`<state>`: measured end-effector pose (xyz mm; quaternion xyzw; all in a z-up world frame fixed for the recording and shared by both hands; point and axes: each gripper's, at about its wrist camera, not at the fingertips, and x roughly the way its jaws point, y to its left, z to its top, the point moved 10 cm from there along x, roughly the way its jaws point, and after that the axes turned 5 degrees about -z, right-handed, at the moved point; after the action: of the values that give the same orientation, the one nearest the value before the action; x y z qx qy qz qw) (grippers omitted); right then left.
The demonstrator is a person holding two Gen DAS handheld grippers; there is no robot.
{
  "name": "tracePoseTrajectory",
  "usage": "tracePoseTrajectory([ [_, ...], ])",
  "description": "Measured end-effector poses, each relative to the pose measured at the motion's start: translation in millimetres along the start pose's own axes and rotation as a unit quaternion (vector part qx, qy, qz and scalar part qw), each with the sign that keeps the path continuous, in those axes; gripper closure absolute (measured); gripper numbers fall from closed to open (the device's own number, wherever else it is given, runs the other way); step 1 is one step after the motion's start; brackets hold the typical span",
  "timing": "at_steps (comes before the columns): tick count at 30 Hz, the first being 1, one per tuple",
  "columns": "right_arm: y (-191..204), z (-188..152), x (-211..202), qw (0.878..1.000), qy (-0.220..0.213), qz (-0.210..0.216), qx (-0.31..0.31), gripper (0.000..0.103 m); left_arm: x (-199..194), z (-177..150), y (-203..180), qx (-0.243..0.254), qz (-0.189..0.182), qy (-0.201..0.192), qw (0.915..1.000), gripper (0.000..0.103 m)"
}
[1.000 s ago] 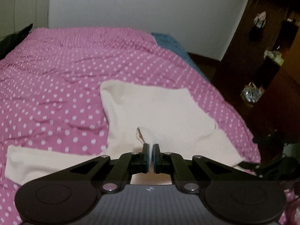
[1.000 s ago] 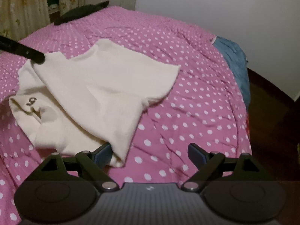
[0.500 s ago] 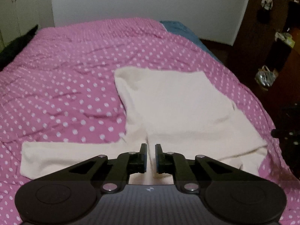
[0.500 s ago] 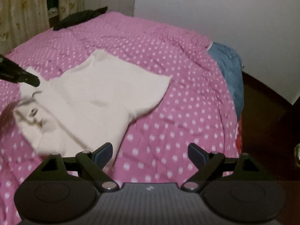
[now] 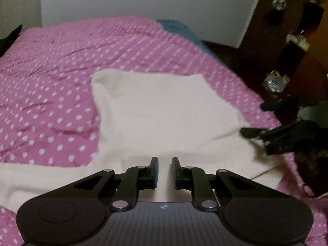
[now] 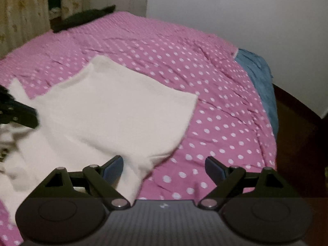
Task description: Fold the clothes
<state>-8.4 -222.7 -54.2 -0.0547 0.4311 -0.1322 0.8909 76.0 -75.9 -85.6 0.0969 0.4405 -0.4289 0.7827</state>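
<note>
You had just let go of the cream top [image 5: 164, 110]: your left gripper [image 5: 164, 171] was opening, nothing pinched, cloth lying flat on the pink bed [image 5: 51, 86]. Your right gripper [image 6: 164, 170] hung wide and empty beside the top's near corner, so that fold looked finished.

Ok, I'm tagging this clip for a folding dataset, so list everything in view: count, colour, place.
Garment: one, cream, spread flat on the bed, one sleeve lying out toward the left tool's side.
Bedspread: one, pink with white dots, covering the bed.
Blanket: one, blue, at the bed's far corner.
Dark item: one, black, at the bed's far edge by the curtain; blurred.
Shelves: dark brown, beside the bed, holding small clutter.
Left tool: one, black, jaws opening, narrow gap over the garment, nothing pinched.
Right tool: one, black, wide open at the garment's near edge.
</note>
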Motion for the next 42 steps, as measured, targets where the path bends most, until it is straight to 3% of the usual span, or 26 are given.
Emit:
tracePoseTrajectory([
  [4, -5.9, -1.6, 2.0, 1.0, 0.004, 0.003, 0.015, 0.014, -1.5, -12.7, 24.8, -0.012, 0.039, 0.021, 0.999, 0.088],
  [12, 10.5, 16.3, -6.3, 1.0, -0.019, 0.019, 0.002, 0.014, -6.4, 12.4, -3.2, -0.024, -0.02, -0.021, 0.9993, 0.084],
  [19, 37.2, 24.0, 1.1, 0.998, -0.016, 0.062, -0.02, 0.014, 14.5, -4.5, 1.0, -0.024, -0.013, 0.013, 0.9995, 0.084],
  [23, 50.3, 26.0, 15.9, 0.998, -0.006, 0.053, -0.041, 0.014, 4.3, -13.0, 4.9, -0.017, -0.01, 0.018, 0.9996, 0.084],
  [27, 47.9, 33.9, 23.9, 0.999, -0.007, 0.039, -0.021, 0.014, -5.8, -18.9, 12.1, -0.022, -0.006, 0.015, 0.9996, 0.084],
  [28, 50.9, 37.4, 22.8, 0.999, -0.012, 0.048, -0.022, 0.014, -8.5, -19.8, 14.7, -0.027, -0.005, 0.013, 0.9995, 0.082],
  [30, 59.4, 39.6, 18.2, 0.997, -0.02, 0.063, -0.03, 0.014, -12.5, -20.7, 21.7, -0.037, 0.003, 0.009, 0.9993, 0.066],
  [37, 93.7, 38.5, 19.7, 0.994, -0.019, 0.083, -0.068, 0.014, -33.0, -24.1, 44.3, -0.06, 0.025, -0.009, 0.9978, 0.061],
  [42, 110.3, 43.7, 18.9, 0.993, -0.026, 0.096, -0.07, 0.014, -51.4, -24.4, 75.3, -0.079, 0.067, -0.023, 0.9944, 0.053],
])
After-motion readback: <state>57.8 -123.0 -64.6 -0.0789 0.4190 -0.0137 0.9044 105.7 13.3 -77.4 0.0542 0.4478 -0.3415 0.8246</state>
